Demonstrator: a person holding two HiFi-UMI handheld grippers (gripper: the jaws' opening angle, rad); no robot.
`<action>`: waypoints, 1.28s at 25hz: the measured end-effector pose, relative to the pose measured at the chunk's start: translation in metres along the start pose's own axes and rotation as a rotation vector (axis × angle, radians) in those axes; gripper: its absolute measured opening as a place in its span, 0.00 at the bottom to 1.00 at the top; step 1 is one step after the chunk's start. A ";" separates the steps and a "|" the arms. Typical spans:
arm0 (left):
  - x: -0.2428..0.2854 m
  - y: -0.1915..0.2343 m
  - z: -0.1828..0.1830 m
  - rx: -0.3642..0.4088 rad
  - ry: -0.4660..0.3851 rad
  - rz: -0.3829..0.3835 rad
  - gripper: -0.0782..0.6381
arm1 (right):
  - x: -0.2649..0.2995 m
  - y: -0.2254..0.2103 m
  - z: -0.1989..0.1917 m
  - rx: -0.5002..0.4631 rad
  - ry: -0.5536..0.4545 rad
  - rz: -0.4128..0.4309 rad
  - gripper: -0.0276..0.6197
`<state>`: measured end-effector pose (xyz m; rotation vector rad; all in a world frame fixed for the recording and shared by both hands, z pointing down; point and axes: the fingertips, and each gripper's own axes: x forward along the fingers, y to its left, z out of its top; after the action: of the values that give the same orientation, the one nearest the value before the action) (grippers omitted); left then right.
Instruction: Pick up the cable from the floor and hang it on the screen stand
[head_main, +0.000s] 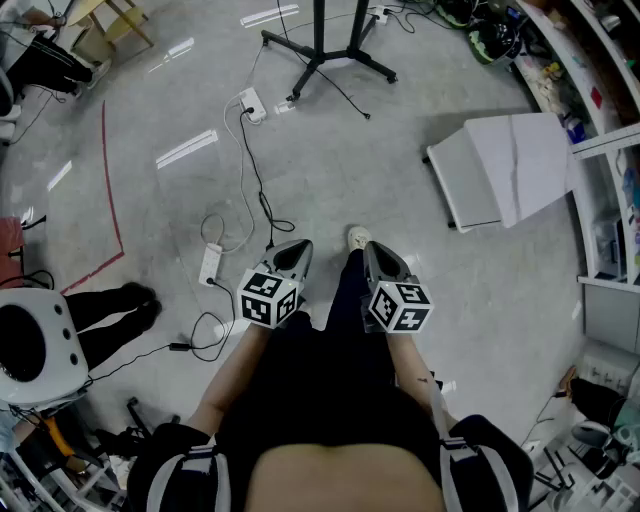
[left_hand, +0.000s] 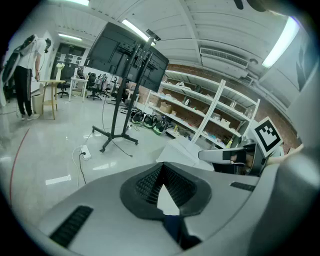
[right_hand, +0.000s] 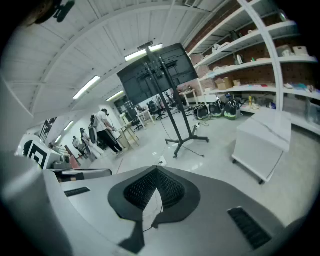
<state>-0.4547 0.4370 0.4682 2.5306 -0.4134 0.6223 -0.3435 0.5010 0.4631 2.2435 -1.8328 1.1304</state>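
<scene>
While they are held side by side in front of the person's waist and tipped downward, the left gripper and the right gripper each have their jaws closed tip to tip, with nothing between them. The person's shoe shows between them. The black cable lies on the grey floor ahead of the left gripper. It trails from a white power strip toward a second strip. Well beyond stands the screen stand, which carries dark screens. A white cart sits to the right.
</scene>
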 end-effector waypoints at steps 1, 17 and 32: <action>-0.018 -0.006 -0.012 0.008 0.002 0.004 0.12 | -0.013 0.015 -0.014 0.015 -0.004 0.007 0.08; -0.099 -0.128 -0.072 0.101 -0.042 -0.027 0.12 | -0.172 0.056 -0.066 -0.011 -0.118 0.036 0.08; -0.059 -0.151 -0.073 0.080 -0.069 -0.039 0.12 | -0.159 0.015 -0.063 -0.020 -0.126 0.078 0.08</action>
<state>-0.4705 0.6108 0.4356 2.6354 -0.3693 0.5485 -0.3950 0.6577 0.4170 2.3007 -1.9852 0.9976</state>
